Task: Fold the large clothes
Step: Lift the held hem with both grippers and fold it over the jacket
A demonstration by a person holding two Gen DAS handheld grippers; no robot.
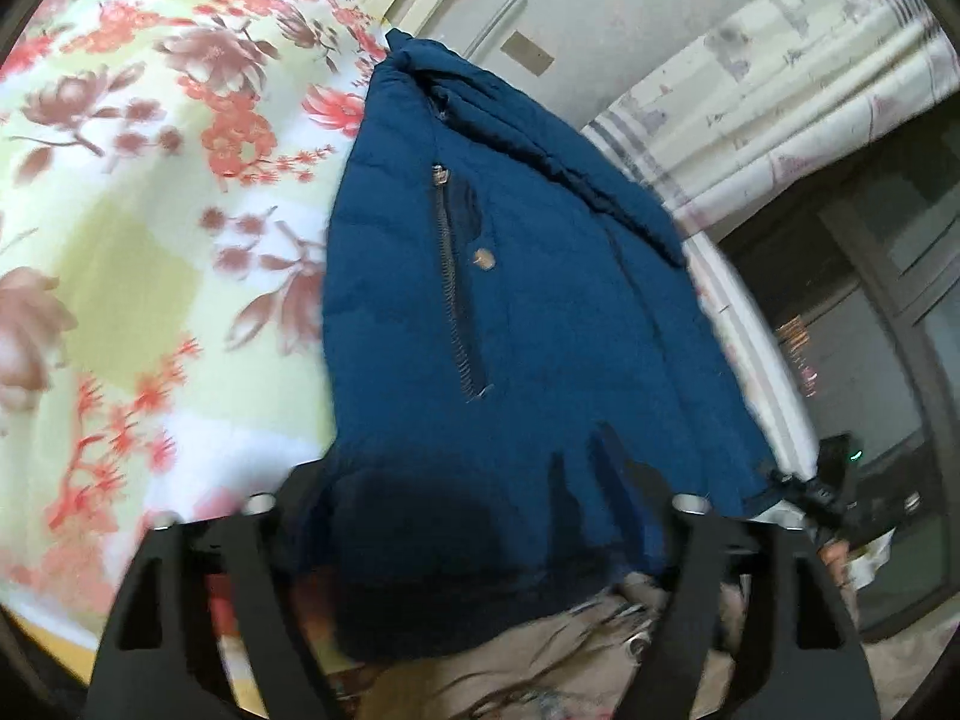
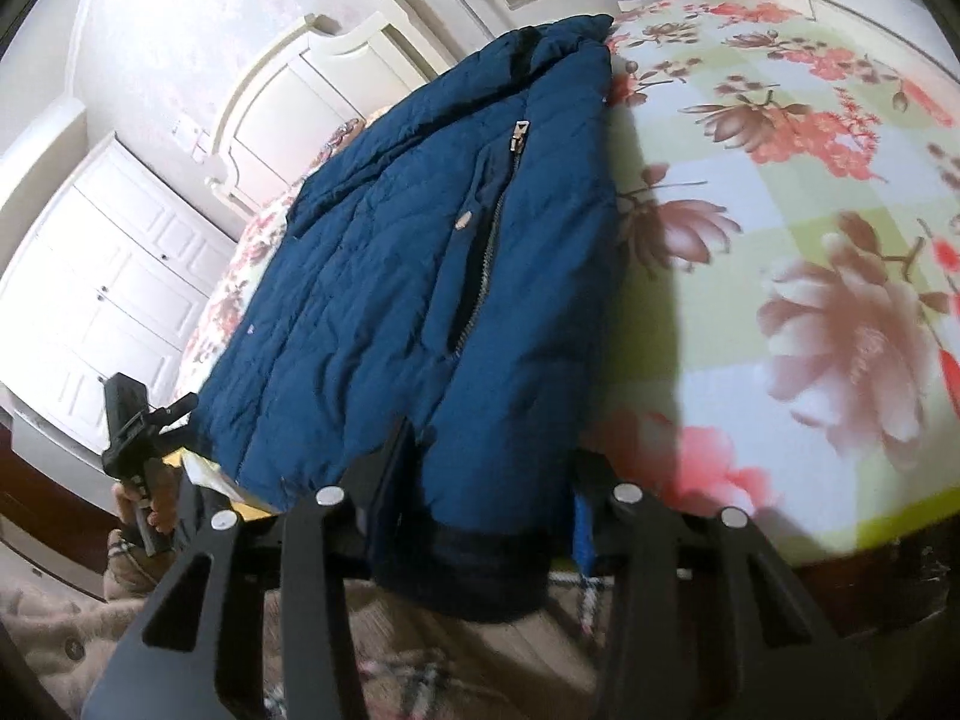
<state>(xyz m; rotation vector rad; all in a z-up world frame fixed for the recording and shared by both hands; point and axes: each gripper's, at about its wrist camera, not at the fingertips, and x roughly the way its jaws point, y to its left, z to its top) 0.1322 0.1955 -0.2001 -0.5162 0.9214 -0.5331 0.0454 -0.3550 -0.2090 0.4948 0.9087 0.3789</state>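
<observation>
A dark blue padded jacket (image 1: pixel 528 300) with a metal zipper lies lengthways on the floral bedspread, its hem hanging over the bed's near edge. It also shows in the right wrist view (image 2: pixel 396 276). My left gripper (image 1: pixel 474 480) has the hem bunched between its fingers and looks shut on it. My right gripper (image 2: pixel 480 468) grips the hem at the other corner in the same way. The right gripper shows at the jacket's right corner in the left wrist view (image 1: pixel 840 492). The left gripper shows at the left corner in the right wrist view (image 2: pixel 135 426).
The floral bedspread (image 1: pixel 150 228) covers the bed (image 2: pixel 810 240). A white headboard and wardrobe (image 2: pixel 120 276) stand behind. A curtain (image 1: pixel 810 96) and a dark window (image 1: pixel 888 312) are to the right. The person's plaid and beige clothing (image 2: pixel 450 660) is below the grippers.
</observation>
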